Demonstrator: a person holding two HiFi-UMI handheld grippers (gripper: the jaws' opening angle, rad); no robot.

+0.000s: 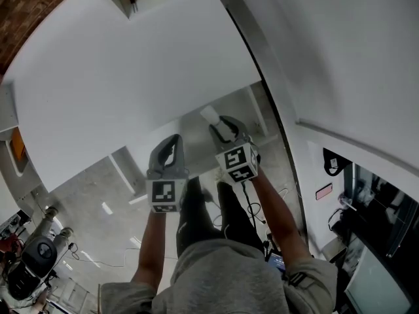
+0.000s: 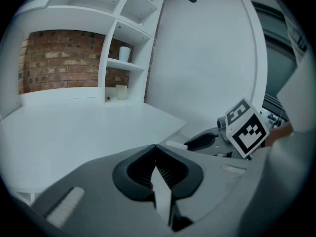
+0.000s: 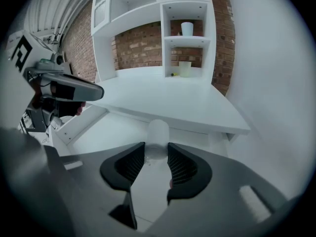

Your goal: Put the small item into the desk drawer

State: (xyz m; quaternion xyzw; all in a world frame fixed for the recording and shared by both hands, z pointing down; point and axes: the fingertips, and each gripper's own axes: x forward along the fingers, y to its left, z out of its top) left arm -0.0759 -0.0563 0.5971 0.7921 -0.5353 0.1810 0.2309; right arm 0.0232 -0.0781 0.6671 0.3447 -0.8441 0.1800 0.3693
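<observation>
Reading from the left: what is the left gripper [image 2: 156, 154] doing? (Q)

Its jaws are clenched together with nothing between them. It hangs in front of the white desk [image 1: 118, 77], at about 9 o'clock of the right gripper [image 3: 157, 152] in the head view. (A)

And the small item? (Q)

A small white cylinder [image 3: 158, 132] is grasped at its near end between the right gripper's pads, which stand partly apart around it. Its long axis runs along the jaws, toward 12 o'clock in the right gripper view and roughly 11 o'clock in the head view, with the far end sticking out past the fingertips. (A)

Where does the drawer [image 3: 74, 125] lie from it? (Q)

It appears pulled out below the desk edge. Its side wall runs at 9 to 10 o'clock of the cylinder in the right gripper view, and its pale floor spreads beneath and to the left of the jaws. The cylinder seems to hang above the opening, apart from the floor; how high cannot be told. (A)

Which hand is better placed? (Q)

The right, judged from its grip and its place over the drawer. The coming move is probably a descent toward the floor before release; the side wall at 9 o'clock is the nearest obstacle. (A)
</observation>
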